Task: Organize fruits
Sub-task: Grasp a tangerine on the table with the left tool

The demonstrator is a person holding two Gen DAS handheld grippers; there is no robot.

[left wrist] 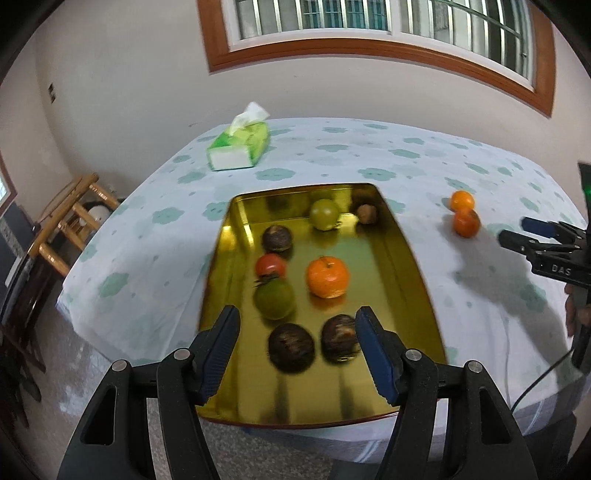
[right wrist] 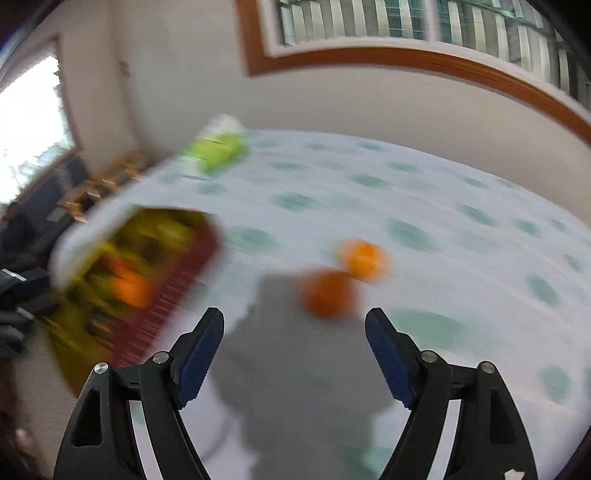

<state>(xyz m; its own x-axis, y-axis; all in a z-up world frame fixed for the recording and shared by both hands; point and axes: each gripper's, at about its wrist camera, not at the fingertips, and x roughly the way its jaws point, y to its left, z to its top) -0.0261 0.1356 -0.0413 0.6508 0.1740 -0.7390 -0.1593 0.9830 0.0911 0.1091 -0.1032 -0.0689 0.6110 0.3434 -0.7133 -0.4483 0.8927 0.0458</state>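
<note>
Barred window [left wrist: 369,18] above table [left wrist: 332,147]; wooden chair [left wrist: 70,218].

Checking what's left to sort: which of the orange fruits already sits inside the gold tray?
The large orange near the gold tray's middle. The other two oranges lie touching on the tablecloth, right of the tray.

Right gripper [right wrist: 294,321]: jaws apart, nothing between them. Two oranges [right wrist: 364,260] [right wrist: 327,293] touching on the bench cloth [right wrist: 443,229], just beyond the fingertips. Gold tray [right wrist: 192,258] of fruit at left (heavily blurred). Green tissue pack [right wrist: 218,147] at the far edge.
</note>
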